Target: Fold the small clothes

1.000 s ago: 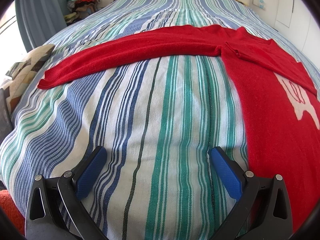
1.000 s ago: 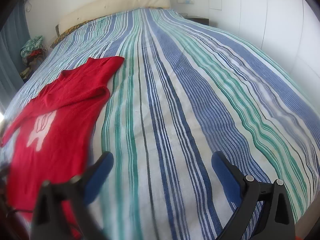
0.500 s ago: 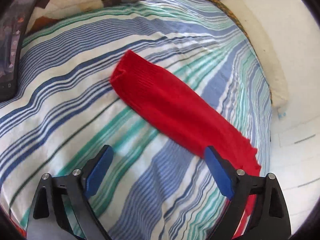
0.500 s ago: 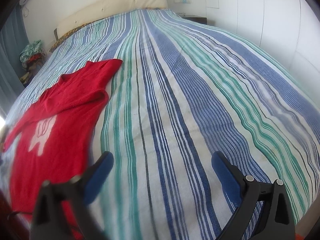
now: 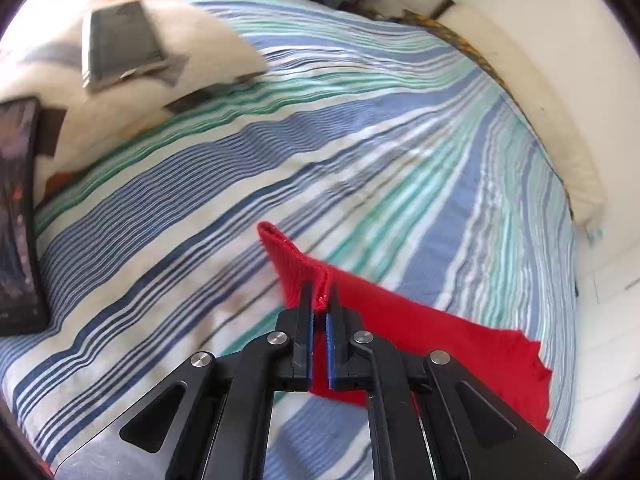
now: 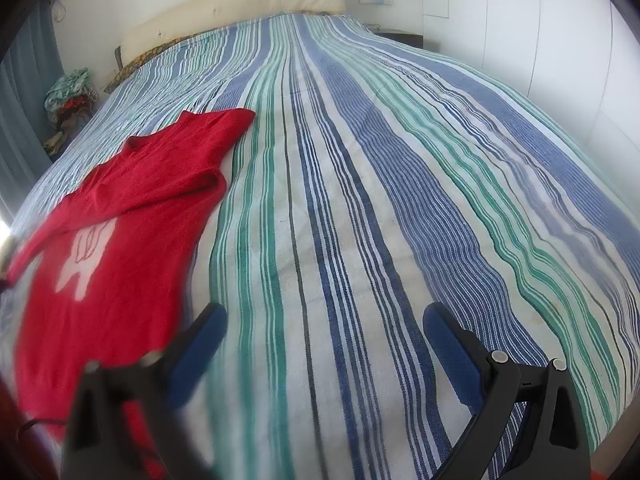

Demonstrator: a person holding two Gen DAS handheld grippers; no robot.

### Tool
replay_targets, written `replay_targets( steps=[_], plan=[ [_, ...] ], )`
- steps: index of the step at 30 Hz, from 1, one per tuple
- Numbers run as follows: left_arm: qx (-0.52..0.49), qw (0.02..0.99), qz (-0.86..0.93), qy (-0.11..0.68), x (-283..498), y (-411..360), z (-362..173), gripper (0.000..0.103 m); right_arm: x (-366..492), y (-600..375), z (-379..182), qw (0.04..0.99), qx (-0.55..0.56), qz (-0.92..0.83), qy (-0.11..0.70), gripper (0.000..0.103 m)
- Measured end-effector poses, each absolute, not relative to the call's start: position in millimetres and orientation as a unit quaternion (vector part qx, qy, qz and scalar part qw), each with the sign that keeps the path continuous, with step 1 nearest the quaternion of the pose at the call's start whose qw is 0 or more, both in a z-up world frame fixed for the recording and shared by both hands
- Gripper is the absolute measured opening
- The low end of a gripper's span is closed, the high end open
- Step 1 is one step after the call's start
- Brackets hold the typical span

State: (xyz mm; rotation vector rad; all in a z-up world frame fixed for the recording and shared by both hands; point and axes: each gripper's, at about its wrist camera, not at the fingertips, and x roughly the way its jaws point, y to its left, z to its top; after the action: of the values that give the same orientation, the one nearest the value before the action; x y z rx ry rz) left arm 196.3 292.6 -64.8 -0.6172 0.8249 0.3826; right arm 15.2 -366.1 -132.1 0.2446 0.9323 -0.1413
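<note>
A small red sweater point(image 6: 116, 240) with a white print on its front lies spread on the striped bedspread point(image 6: 360, 200), at the left of the right wrist view. One long red sleeve point(image 5: 420, 328) runs across the bed in the left wrist view. My left gripper point(image 5: 319, 300) is shut on that sleeve near its cuff, and the cuff end point(image 5: 276, 240) sticks up past the fingertips. My right gripper point(image 6: 324, 320) hangs open over bare bedspread to the right of the sweater, with nothing between its fingers.
A patterned cushion point(image 5: 160, 64) with a dark flat object on it lies at the bed's edge, and a dark tablet-like slab point(image 5: 18, 216) lies beside it. A cream headboard point(image 6: 240, 8) and a pile of clothes point(image 6: 72, 96) stand at the far end. White walls flank the bed.
My left gripper swung from the sweater's body out along the sleeve to its cuff, rolled, and shut on the cloth. The right gripper kept still and open.
</note>
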Motion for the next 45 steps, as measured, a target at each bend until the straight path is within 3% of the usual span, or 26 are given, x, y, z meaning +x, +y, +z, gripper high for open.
replay_targets(
  steps=[6, 10, 12, 13, 14, 17, 21, 25, 30, 34, 36, 37, 39, 45],
  plan=[
    [-0.129, 0.921, -0.056, 0.364, 281.6, 90.2, 45.5, 0.003, 20.3, -363.7, -132.1, 0.885, 0.121, -0.05, 0.447, 0.098],
    [-0.056, 0.911, -0.189, 0.363, 304.4, -45.1, 54.5, 0.007, 19.5, -371.3, -130.9, 0.885, 0.144, -0.051, 0.441, 0.098],
    [-0.022, 0.894, -0.22, 0.39, 308.6, -95.6, 30.0, 0.034, 18.4, -375.2, -129.9, 0.884, 0.156, -0.053, 0.437, 0.098],
    [-0.002, 0.884, -0.22, 0.412, 307.7, -115.0, 12.1, 0.074, 18.0, -377.2, -129.5, 0.884, 0.161, -0.054, 0.436, 0.098],
    [0.017, 0.879, -0.216, 0.425, 302.8, -127.5, -3.7, 0.085, 17.6, -379.0, -129.1, 0.884, 0.166, -0.054, 0.434, 0.098],
    [0.008, 0.867, -0.219, 0.447, 274.8, -118.1, -35.7, 0.079, 14.7, -384.1, -127.6, 0.883, 0.18, -0.057, 0.43, 0.098],
    [-0.037, 0.879, -0.152, 0.451, 232.1, -37.2, -51.0, 0.078, 8.8, -389.5, -123.3, 0.884, 0.194, -0.053, 0.421, 0.098],
    [0.03, 0.875, -0.085, 0.475, 206.2, 33.9, -70.9, 0.075, 9.2, -394.4, -124.4, 0.882, 0.204, -0.049, 0.422, 0.098],
    [0.111, 0.865, -0.099, 0.48, 192.5, 29.5, -100.2, 0.075, 14.4, -397.1, -132.5, 0.872, 0.22, -0.047, 0.435, 0.098],
    [0.125, 0.879, -0.058, 0.456, 225.5, 10.4, -121.0, 0.075, 15.4, -396.6, -134.2, 0.871, 0.219, -0.054, 0.437, 0.098],
    [0.137, 0.881, 0.001, 0.454, 241.9, 12.9, -135.6, 0.05, 15.2, -396.9, -134.3, 0.871, 0.218, -0.058, 0.436, 0.098],
    [0.123, 0.88, 0.022, 0.457, 245.4, 21.9, -141.9, 0.015, 14.7, -396.8, -133.9, 0.871, 0.217, -0.059, 0.436, 0.098],
    [0.047, 0.888, 0.03, 0.456, 240.8, 41.6, -145.4, 0.01, 13.7, -396.5, -132.9, 0.873, 0.215, -0.062, 0.434, 0.098],
    [0.02, 0.892, 0.026, 0.452, 234.5, 44.5, -154.2, 0.008, 21.4, -377.6, -103.6, 0.889, 0.183, -0.019, 0.42, 0.098]
  ],
)
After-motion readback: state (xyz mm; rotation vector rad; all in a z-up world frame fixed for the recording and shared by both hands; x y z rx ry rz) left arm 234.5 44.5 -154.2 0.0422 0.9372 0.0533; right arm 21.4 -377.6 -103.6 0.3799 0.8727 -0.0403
